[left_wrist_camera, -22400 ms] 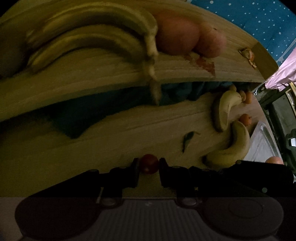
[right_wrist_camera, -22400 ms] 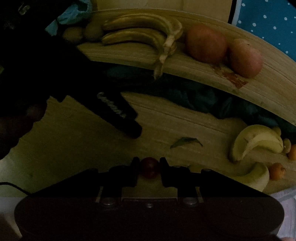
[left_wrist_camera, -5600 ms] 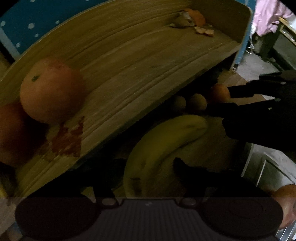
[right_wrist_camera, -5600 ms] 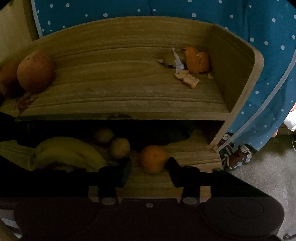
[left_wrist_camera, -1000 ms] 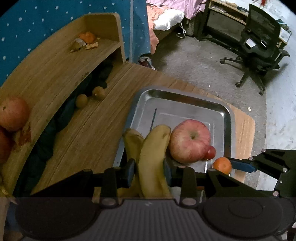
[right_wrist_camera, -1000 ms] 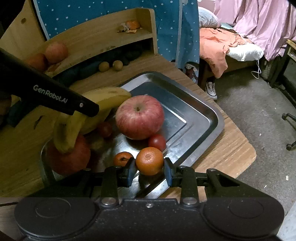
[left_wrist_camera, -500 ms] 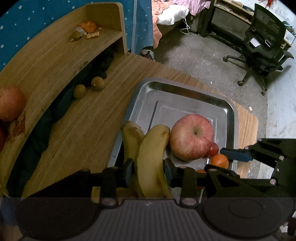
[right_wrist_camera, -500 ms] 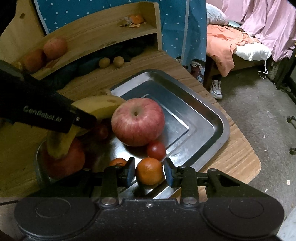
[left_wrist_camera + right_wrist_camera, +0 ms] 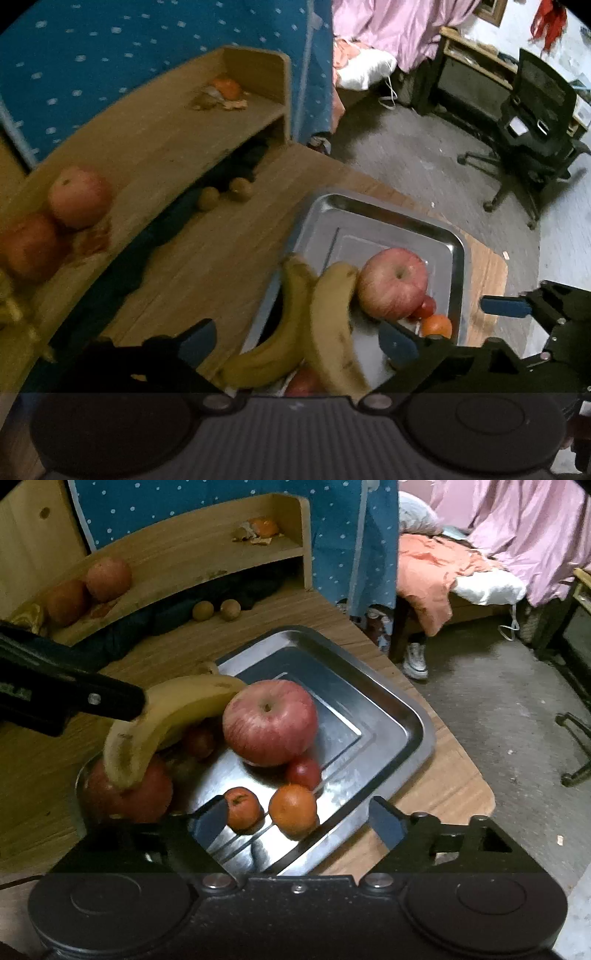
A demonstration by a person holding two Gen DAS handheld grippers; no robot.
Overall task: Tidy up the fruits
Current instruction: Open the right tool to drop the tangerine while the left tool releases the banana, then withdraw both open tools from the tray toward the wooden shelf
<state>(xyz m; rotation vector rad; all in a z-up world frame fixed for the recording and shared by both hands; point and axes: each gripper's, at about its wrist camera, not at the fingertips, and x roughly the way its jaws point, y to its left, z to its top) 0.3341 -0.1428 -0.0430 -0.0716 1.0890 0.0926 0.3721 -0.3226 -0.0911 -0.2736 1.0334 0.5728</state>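
While both grippers, left (image 9: pixel 297 341) and right (image 9: pixel 295 823), gape empty, yellow bananas (image 9: pixel 328 317) and round orange tangerines (image 9: pixel 293 810) lie in the steel tray (image 9: pixel 402 716); shelf apples (image 9: pixel 109 578) beyond it remain.

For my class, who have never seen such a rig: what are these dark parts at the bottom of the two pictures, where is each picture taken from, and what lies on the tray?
No robot here: a person holds a two-finger grasping tool in each hand, with a camera on each looking forward along its fingers. One picture comes from the left tool, the other from the right tool. Both stand open and hold nothing. The metal tray on the wooden table holds two bananas, a big apple, another apple under the bananas, oranges and small red fruits.
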